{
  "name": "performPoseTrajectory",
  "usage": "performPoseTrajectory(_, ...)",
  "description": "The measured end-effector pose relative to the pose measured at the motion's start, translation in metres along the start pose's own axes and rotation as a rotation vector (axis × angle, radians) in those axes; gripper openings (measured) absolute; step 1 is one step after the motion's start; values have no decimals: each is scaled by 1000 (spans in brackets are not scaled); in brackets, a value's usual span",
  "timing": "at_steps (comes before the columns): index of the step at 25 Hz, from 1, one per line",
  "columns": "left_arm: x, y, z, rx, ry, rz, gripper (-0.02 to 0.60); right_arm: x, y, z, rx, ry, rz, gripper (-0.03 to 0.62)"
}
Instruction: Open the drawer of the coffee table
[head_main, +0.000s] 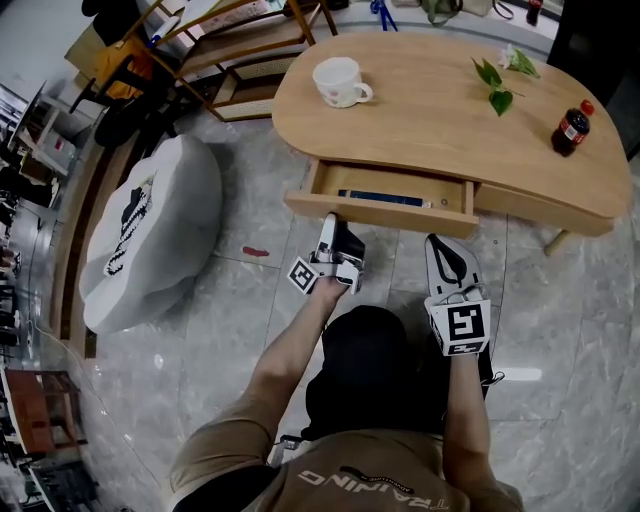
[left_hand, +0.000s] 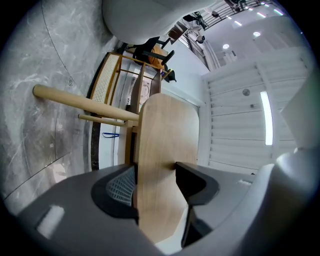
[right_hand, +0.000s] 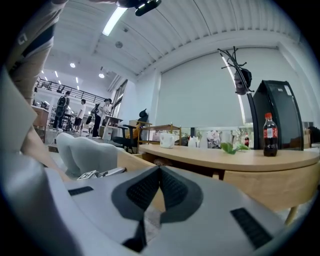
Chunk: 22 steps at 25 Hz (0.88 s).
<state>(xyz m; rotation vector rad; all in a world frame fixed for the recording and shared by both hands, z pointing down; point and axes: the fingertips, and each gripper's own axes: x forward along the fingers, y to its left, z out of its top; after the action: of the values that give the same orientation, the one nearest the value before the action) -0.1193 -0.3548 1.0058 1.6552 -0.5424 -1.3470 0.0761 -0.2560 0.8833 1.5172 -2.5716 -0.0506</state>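
Note:
The oval wooden coffee table (head_main: 440, 110) has its drawer (head_main: 395, 186) pulled out toward me, with a dark flat item lying inside. My left gripper (head_main: 335, 222) is shut on the left part of the drawer front (head_main: 400, 216). In the left gripper view the wooden panel (left_hand: 167, 145) stands edge-on between the two pads, which press on both of its faces. My right gripper (head_main: 447, 250) hangs just short of the drawer front, to the right, with its jaws shut on nothing. In the right gripper view its pads (right_hand: 172, 187) meet at the tip.
On the tabletop stand a white cup (head_main: 340, 81), a green sprig (head_main: 497, 82) and a cola bottle (head_main: 571, 130). A grey cushioned seat (head_main: 150, 230) sits on the marble floor at the left. Wooden shelving (head_main: 230, 40) is behind it. A small red scrap (head_main: 255, 251) lies on the floor.

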Motion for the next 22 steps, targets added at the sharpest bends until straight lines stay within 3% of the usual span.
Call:
performPoseTrajectory(13,-14,-3,-2,13,1,-14,232,1,6,1,8,-9,14,5)
performPoseTrajectory(22,-31,4,-4,53,35,77,232,-2,9,-4,15,-1,17,5)
